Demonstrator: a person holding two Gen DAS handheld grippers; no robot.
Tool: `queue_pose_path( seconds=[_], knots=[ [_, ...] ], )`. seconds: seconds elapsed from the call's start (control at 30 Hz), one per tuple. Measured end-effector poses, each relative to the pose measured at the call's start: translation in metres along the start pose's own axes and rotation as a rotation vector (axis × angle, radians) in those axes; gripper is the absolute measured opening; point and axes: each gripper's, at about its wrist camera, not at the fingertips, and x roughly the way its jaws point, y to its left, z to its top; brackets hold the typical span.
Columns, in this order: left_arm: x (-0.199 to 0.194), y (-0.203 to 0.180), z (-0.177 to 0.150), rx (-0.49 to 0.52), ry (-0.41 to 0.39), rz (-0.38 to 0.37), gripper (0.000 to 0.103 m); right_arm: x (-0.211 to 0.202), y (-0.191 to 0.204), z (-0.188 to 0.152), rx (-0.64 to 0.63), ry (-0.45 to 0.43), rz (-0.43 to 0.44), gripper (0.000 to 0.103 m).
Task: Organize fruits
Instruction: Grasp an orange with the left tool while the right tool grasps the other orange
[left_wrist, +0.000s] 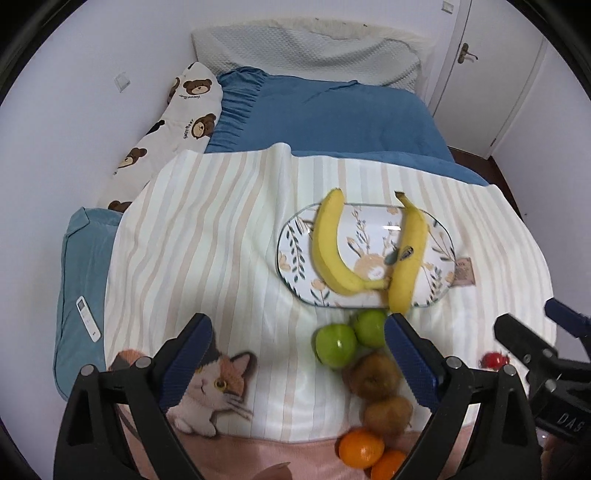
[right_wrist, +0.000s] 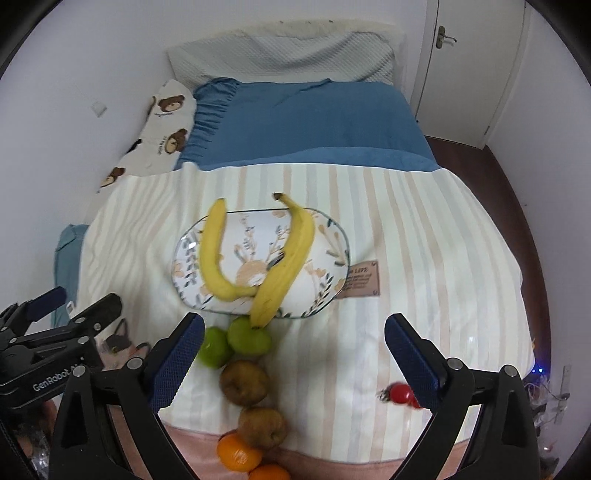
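Grippers (left_wrist: 297, 354) (right_wrist: 294, 354) wide above striped blanket (right_wrist: 406, 229) on blue bed (right_wrist: 306, 122).

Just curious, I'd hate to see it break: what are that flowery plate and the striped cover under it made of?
The plate looks like glazed ceramic, possibly glass: its glossy surface shows bright reflections and a printed floral pattern. The striped cover looks like soft matte fabric, since it creases and drapes over the bed.

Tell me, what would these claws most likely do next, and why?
Probably lower one open gripper onto a green apple. Both bananas already lie on the plate, while the apples, brown fruits and oranges sit on the blanket, and both grippers hold nothing.
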Motion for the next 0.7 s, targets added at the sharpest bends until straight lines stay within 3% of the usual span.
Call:
queue_pose_path(
  seconds=[0.2, 0.43, 0.6, 0.67, 0.7],
  knots=[
    [0.008, 0.006, -0.051, 0.036, 0.059, 0.054, 0.095, 0.010, 0.001, -0.058, 0.033, 0.125, 0.089, 0.100],
    [0.064, 0.015, -0.127, 0.071, 0.256, 0.101, 0.095, 0.084, -0.003, -0.168, 0.088, 0.416, 0.178, 0.099],
    [0.090, 0.009, -0.156, 0.083, 0.346, 0.067, 0.093, 0.124, 0.002, -0.212, 0.071, 0.567, 0.172, 0.096],
    [0.092, 0.005, -0.160, 0.076, 0.360, 0.046, 0.093, 0.135, 0.002, -0.223, 0.073, 0.589, 0.165, 0.087],
    [0.092, 0.002, -0.160, 0.072, 0.365, 0.025, 0.093, 0.140, 0.001, -0.229, 0.075, 0.598, 0.163, 0.073]
  ],
)
